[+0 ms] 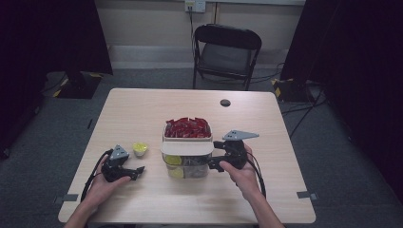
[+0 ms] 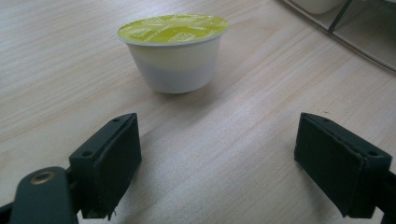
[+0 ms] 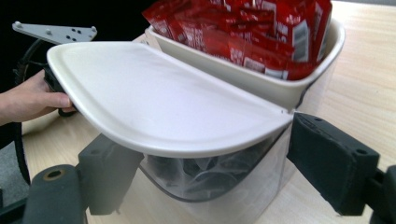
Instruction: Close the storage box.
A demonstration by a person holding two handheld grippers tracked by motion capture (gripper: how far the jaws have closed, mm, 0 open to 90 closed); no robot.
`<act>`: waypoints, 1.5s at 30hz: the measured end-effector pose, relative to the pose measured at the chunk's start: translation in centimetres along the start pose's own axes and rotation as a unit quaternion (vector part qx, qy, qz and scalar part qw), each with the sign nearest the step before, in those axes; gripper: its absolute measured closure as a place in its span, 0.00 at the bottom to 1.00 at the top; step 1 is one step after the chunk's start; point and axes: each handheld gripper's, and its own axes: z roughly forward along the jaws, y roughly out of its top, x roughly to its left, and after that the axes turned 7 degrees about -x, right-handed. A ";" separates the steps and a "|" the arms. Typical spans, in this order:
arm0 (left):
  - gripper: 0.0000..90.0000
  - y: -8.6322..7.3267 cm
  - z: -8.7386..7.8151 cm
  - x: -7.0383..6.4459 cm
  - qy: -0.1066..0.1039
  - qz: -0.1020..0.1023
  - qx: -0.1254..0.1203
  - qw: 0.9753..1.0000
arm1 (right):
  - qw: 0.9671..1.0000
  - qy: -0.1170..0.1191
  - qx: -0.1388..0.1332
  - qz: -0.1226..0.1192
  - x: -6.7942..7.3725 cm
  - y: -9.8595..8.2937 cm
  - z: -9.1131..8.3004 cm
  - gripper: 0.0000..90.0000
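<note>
A small white capsule with a yellow-green foil lid [image 2: 175, 53] stands upright on the table, left of the container [image 1: 139, 149]. My left gripper [image 2: 224, 165] is open just short of it, nothing between its jaws [image 1: 137, 172]. At mid-table stands a two-level container: a white upper tray [image 1: 187, 137] heaped with red packets [image 3: 252, 28], a white flap lid [image 3: 159, 102], and a clear lower bin [image 3: 210, 186] with yellow-green capsules [image 1: 173, 160]. My right gripper [image 1: 215, 155] is open at the bin's right side, its jaws [image 3: 219, 172] straddling the bin under the lid.
A black folding chair [image 1: 225, 52] stands beyond the table's far edge. There is a dark round grommet [image 1: 225, 102] on the far part of the tabletop. The other hand [image 3: 28, 100] and its gripper's grey plate [image 3: 53, 31] lie beyond the lid.
</note>
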 end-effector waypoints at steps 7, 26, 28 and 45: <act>0.16 0.0 0.0 0.0 0.000 0.000 0.000 1.000 | 1.000 0.000 0.002 0.003 0.3 -0.7 -0.3 0.19; 0.15 0.0 0.0 0.0 -0.002 0.002 0.001 1.000 | 1.000 -0.006 0.021 0.005 0.5 -3.1 0.2 0.17; 0.15 0.0 0.1 0.0 -0.002 0.001 -0.002 1.000 | 1.000 -0.006 0.022 0.003 0.5 -3.3 0.3 0.17; 0.14 0.1 0.2 0.2 -0.008 0.006 0.001 1.000 | 0.999 -0.009 0.042 0.001 0.0 -4.3 0.7 0.17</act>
